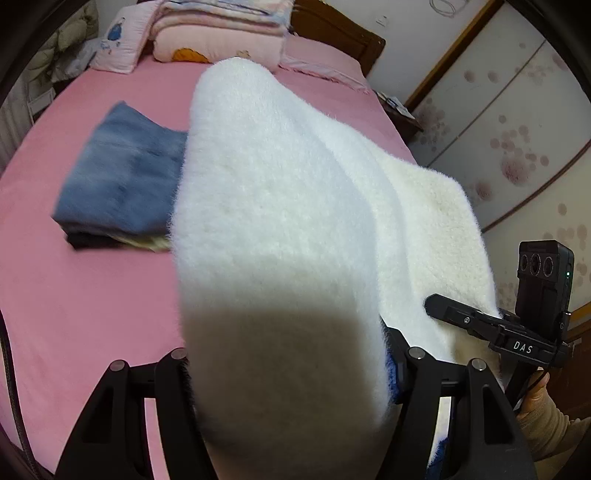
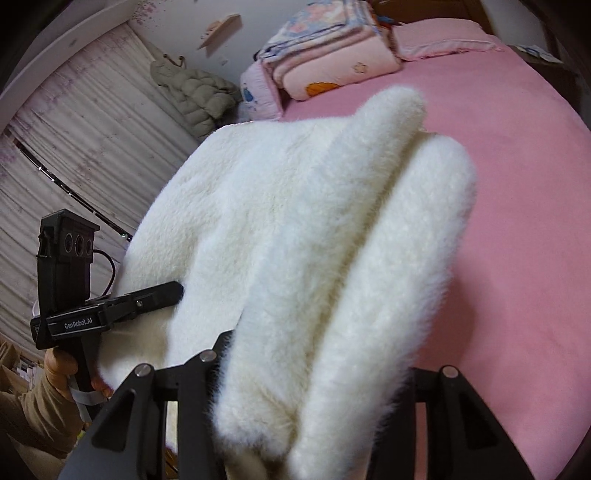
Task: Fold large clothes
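A thick white fleece garment fills the middle of both views; it also shows in the right wrist view. It is folded over and held up above the pink bed. My left gripper is shut on one end of it; the fleece hides the fingertips. My right gripper is shut on the other end, with two thick folds bunched between its jaws. The right gripper shows in the left wrist view, and the left gripper in the right wrist view, both against the fleece.
A folded blue garment on a small pile lies on the bed to the left. Folded pink quilts and pillows are stacked at the headboard. A wardrobe with flower print stands right; a padded jacket hangs by the wall.
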Motion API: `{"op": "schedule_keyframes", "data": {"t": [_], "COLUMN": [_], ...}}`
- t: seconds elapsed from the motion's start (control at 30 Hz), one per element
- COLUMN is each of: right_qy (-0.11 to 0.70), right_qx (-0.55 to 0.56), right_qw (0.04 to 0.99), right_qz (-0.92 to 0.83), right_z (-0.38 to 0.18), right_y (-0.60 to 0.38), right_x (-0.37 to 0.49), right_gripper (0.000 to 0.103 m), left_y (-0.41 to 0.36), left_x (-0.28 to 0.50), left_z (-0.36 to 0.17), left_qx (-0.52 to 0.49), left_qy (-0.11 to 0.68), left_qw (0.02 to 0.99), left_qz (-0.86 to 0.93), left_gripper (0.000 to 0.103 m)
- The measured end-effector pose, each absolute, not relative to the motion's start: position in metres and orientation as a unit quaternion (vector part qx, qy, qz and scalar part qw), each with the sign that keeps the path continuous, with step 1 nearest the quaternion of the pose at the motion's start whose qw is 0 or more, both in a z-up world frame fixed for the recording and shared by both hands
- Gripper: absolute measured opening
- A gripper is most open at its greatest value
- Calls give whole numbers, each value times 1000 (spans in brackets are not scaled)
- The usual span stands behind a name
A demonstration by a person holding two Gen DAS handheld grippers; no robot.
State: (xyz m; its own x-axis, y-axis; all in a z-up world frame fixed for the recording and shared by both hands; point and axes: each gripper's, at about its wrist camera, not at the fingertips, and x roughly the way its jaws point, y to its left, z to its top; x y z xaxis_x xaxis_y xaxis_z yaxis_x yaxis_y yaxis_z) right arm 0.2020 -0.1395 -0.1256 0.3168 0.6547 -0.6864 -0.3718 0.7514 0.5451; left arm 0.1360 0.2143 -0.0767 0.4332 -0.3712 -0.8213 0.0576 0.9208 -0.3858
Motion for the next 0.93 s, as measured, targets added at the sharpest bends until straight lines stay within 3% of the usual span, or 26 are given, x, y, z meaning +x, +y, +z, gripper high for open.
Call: {"op": "schedule_keyframes", "data": {"t": [0.2, 0.37, 0.67, 0.77, 0.8, 0.83, 0.93], "right_qy": [466, 466, 517, 523, 519, 516, 512], "right_qx": [168, 204, 155, 132, 105, 82, 50], "right_qw": [802, 795, 791, 791, 802, 810, 815], "right_qz": [335, 332, 289, 288, 276, 266, 267], "right_z": [-130, -178, -290, -308, -308, -307, -300], "right_y": [3, 99, 184, 189, 190, 191, 192], "right_x": [277, 365, 473, 483, 484, 484, 480], "right_gripper": [43, 43, 46, 61, 81, 89, 90], "left_y": [372, 478, 529, 532, 532, 534, 534], "left_x": [226, 320, 414, 405, 404, 403, 390], "left_z": [-74, -119, -246, -256, -256, -258, -261], "left_qx": [-122, -104, -142, -154, -152, -152, -144], "left_qy": [498, 498, 511, 494, 493, 493, 496], "left_qw": [850, 853, 844, 852, 853, 853, 854], "left_qz": [-125, -112, -81, -80, -80, -78, -63], "left_gripper": [66, 66, 71, 77, 80, 83, 91]}}
